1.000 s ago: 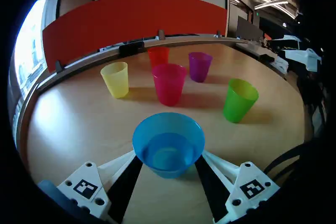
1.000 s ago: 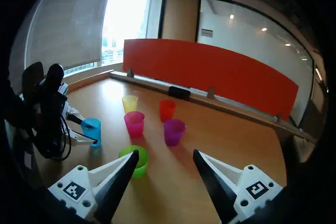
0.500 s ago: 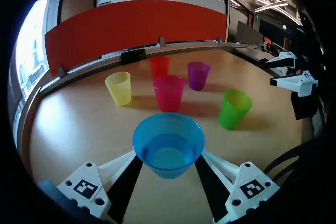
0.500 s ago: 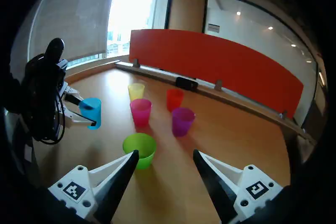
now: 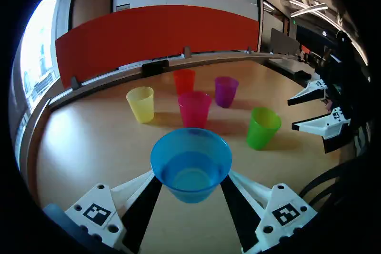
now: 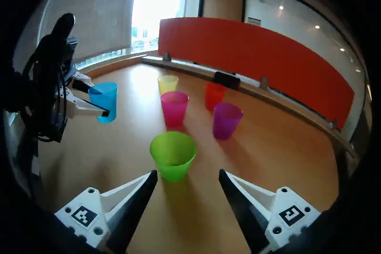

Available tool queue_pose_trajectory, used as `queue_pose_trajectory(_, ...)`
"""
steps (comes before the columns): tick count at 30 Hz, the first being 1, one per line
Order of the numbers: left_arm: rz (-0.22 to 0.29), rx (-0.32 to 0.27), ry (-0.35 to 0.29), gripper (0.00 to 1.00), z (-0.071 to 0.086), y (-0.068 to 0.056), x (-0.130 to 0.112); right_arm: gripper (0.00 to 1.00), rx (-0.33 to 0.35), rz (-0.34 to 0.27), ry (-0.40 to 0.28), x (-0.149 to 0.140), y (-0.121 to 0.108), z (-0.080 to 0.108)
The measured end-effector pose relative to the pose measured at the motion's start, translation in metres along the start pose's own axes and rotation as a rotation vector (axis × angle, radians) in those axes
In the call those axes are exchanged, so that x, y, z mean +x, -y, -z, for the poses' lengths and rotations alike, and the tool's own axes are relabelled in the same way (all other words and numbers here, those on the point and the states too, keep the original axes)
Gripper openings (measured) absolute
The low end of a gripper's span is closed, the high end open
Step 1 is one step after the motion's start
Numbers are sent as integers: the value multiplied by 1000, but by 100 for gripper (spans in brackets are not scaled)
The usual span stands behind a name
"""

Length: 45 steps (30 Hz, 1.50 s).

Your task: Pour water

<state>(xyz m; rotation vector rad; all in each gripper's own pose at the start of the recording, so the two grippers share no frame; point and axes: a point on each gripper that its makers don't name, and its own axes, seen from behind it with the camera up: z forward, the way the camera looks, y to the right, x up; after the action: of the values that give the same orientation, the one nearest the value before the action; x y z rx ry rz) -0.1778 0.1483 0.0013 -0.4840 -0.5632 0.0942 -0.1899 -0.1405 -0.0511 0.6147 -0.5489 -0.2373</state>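
My left gripper (image 5: pixel 191 185) is shut on a blue cup (image 5: pixel 191 162) with water in its bottom, held upright above the wooden table (image 5: pixel 90 144). The right gripper view shows that blue cup (image 6: pixel 104 101) raised at the left, in the left gripper (image 6: pixel 97 104). My right gripper (image 6: pixel 187 189) is open with nothing between its fingers, just short of a green cup (image 6: pixel 173 154). In the left gripper view the green cup (image 5: pixel 261 127) stands at the right, with the right gripper (image 5: pixel 301 113) beside it.
Yellow (image 5: pixel 141 104), pink (image 5: pixel 194 108), red (image 5: pixel 184 80) and purple (image 5: pixel 225 91) cups stand upright in a cluster mid-table. A red divider panel (image 5: pixel 157 35) runs along the table's far edge. A dark box (image 6: pixel 226 80) sits by the divider.
The left gripper has lifted the blue cup higher off the table. The right gripper has come closer to the green cup.
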Motion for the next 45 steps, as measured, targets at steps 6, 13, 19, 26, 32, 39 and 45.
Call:
queue_pose_trajectory(6,5,5,2,79,6,3,-3,100,24,4,25,-11,10,-17)
queue_pose_trajectory(13,2,7,2,80,10,5,-6,100,46,6,49,-19,19,-35)
queue_pose_trajectory(19,2,6,3,79,11,8,-7,100,46,-3,56,-21,22,-49)
queue_pose_trajectory(26,-1,5,3,80,11,10,-8,100,41,-14,48,-18,25,-64)
queue_pose_trajectory(32,-7,3,-1,80,11,12,-6,98,42,-20,41,-13,26,-74)
queue_pose_trajectory(39,-14,1,-1,79,11,15,-6,94,37,-25,38,-10,24,-78)
queue_pose_trajectory(45,-18,-4,3,79,11,15,-7,90,35,-33,37,-9,22,-79)
